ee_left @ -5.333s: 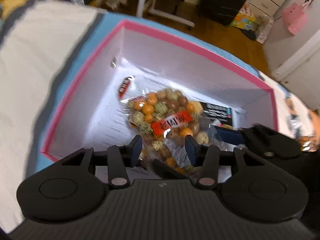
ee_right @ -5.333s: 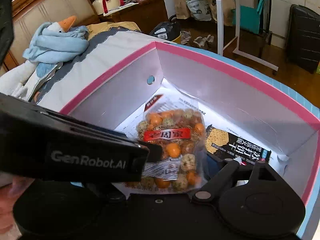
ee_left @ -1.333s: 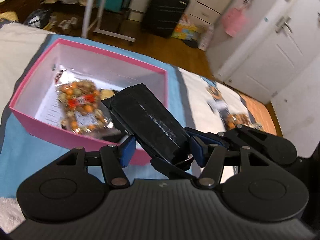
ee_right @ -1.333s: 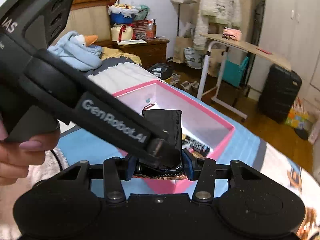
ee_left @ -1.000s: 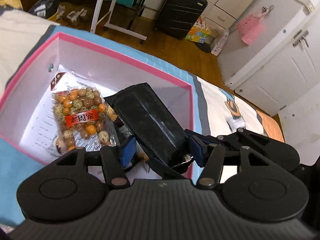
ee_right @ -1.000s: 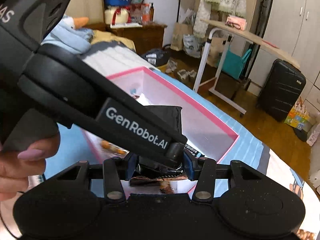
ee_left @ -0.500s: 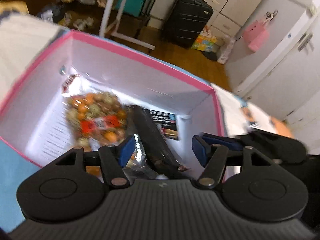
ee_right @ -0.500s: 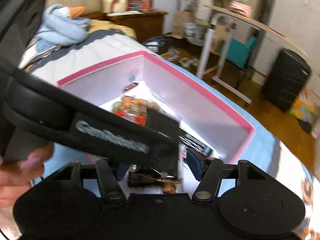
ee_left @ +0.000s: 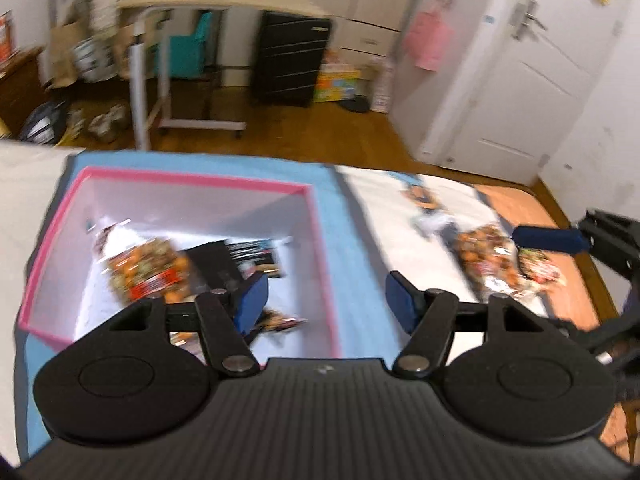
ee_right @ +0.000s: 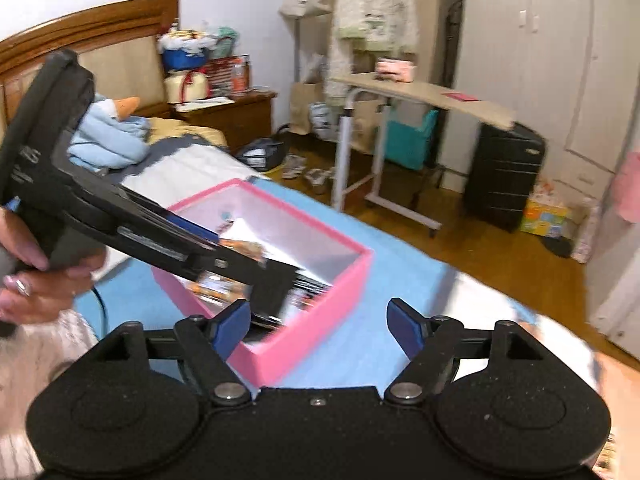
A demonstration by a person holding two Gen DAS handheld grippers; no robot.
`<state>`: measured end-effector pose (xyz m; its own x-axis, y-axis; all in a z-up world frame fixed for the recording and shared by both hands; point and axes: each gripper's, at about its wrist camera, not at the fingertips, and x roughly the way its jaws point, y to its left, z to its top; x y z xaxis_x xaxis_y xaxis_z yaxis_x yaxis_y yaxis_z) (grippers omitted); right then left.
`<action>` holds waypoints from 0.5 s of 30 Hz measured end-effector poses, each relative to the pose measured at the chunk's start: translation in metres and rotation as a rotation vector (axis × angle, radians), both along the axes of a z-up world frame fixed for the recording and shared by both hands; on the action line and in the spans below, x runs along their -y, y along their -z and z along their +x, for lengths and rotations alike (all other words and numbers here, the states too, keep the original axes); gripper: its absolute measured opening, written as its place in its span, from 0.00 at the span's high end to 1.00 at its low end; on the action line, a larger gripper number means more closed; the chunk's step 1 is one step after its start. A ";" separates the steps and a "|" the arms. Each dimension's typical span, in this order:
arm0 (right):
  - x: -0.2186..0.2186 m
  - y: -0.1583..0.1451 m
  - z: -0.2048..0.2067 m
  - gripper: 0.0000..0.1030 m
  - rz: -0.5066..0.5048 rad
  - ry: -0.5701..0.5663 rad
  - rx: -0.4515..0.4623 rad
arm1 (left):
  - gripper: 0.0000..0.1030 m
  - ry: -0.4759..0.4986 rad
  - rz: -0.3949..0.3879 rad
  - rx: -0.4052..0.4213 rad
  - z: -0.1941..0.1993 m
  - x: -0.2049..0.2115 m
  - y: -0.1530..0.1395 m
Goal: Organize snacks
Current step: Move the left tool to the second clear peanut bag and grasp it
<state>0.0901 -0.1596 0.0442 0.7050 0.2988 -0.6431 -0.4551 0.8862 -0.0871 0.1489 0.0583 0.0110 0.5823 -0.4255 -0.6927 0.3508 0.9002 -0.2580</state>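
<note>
Where bedding spreads, pink box point(ee_left: 320, 248) holding snack packs point(ee_left: 148, 272), loose snacks point(ee_left: 488, 256) beside.

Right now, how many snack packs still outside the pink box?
2 visible, both blurred, on the bed right of the pink box: an orange nut bag and a smaller pack beside it. More may be hidden.

The box point(ee_left: 320, 240) is pink outside with a white interior. It rests on a light blue sheet point(ee_left: 352, 248). Gripper pads point(ee_left: 252, 298) are dark blue.
</note>
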 end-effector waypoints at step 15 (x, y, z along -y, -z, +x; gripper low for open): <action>0.132 0.084 0.020 0.08 -0.120 0.275 0.010 | 0.20 0.143 -0.091 -0.029 0.047 0.143 0.039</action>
<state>0.1101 -0.2917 -0.0393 0.7553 0.0183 -0.6551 -0.1980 0.9593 -0.2015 0.1956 -0.0851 -0.0283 0.4915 -0.5643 -0.6633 0.4651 0.8140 -0.3479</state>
